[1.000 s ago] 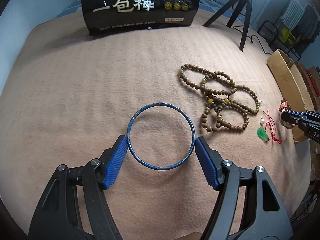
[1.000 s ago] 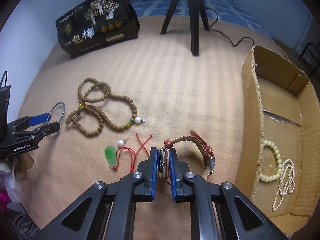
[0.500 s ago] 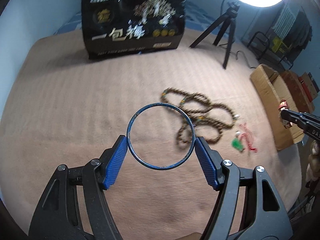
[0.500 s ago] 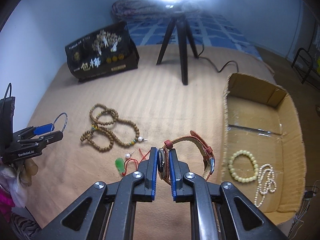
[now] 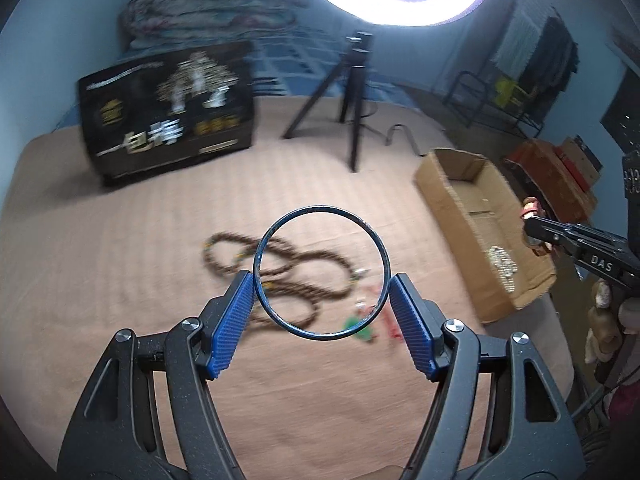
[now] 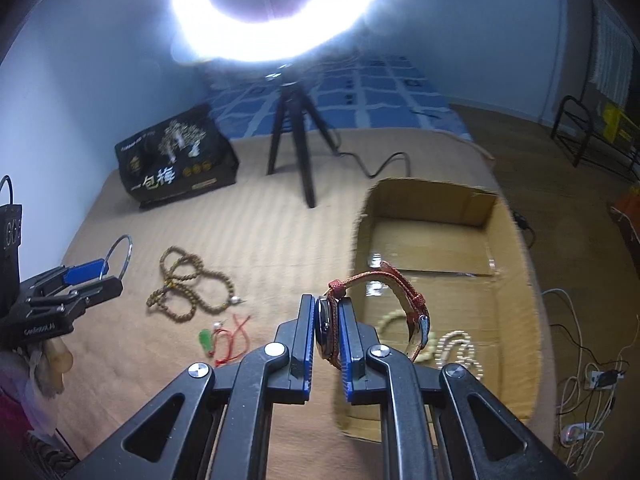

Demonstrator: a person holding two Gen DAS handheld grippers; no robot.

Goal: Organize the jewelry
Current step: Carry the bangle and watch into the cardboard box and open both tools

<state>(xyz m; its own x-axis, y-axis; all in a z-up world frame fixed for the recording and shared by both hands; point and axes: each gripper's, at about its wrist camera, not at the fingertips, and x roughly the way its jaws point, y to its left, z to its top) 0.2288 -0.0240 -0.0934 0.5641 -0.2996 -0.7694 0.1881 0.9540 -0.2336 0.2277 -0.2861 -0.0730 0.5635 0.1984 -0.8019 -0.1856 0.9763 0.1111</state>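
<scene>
My left gripper [image 5: 322, 280] is shut on a thin blue bangle [image 5: 288, 220] and holds it high above the tan blanket [image 5: 120, 280]. It also shows in the right wrist view [image 6: 102, 274]. My right gripper [image 6: 326, 316] is shut on a red-strap watch [image 6: 400, 284], lifted near the left wall of the cardboard box [image 6: 516, 320]. The box holds a pale bead bracelet [image 6: 390, 318] and a pearl strand [image 6: 460, 346]. A brown bead necklace [image 6: 188, 280] and a green pendant on red cord [image 6: 206, 340] lie on the blanket.
A black snack bag [image 6: 176, 164] stands at the back left. A black tripod [image 6: 298, 136] with a bright ring light [image 6: 276, 12] stands behind the box. Cables and a power strip [image 6: 580, 432] lie on the floor to the right.
Both grippers have risen and tilted up, each still holding its item. The watch now hangs by the box's left wall. The bangle is lifted well off the blanket.
</scene>
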